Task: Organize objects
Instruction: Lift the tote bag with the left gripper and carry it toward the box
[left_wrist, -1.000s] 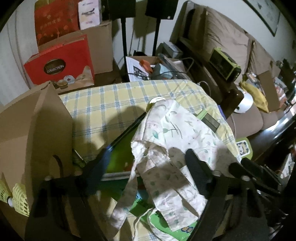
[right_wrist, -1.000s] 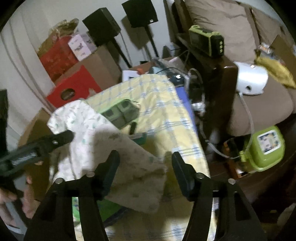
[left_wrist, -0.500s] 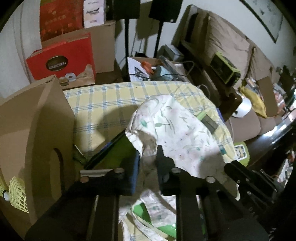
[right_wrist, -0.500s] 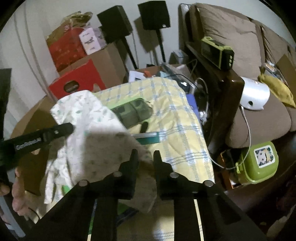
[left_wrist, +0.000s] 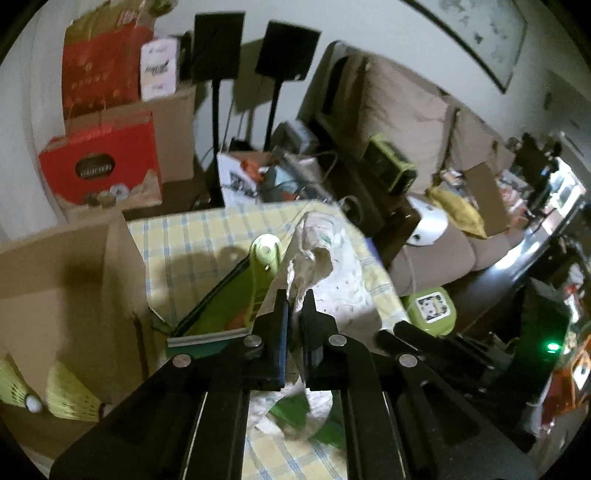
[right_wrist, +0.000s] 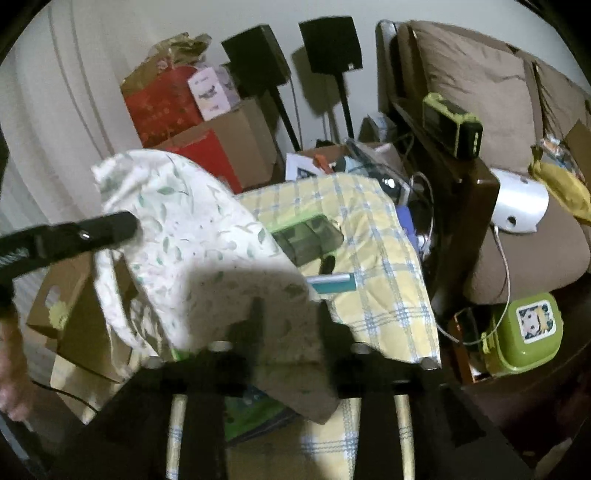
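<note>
A white cloth with a green leaf print (left_wrist: 325, 254) hangs lifted over the yellow-checked table (left_wrist: 192, 236). My left gripper (left_wrist: 294, 301) is shut on a bunched fold of it; in the right wrist view the left gripper (right_wrist: 129, 225) holds the cloth (right_wrist: 192, 236) up by its upper left part. My right gripper (right_wrist: 290, 314) sits at the cloth's lower edge, blurred. Its jaws are opening, with the cloth draped between the fingers and no pad pressing on it. A green flat bag (left_wrist: 225, 302) lies under the cloth.
A cardboard box (left_wrist: 62, 288) with yellow shuttlecocks (left_wrist: 70, 400) stands at the left. A green clear case (right_wrist: 306, 236) and a teal stick (right_wrist: 332, 283) lie on the table. A green lunch box (right_wrist: 524, 332) sits on the floor beside a brown sofa (right_wrist: 480, 85). Speakers on stands (left_wrist: 218, 44) are behind.
My left gripper shut on the cloth and rose, pulling it up off the green bag. My right gripper closed at the cloth's lower edge, then spread apart again.
</note>
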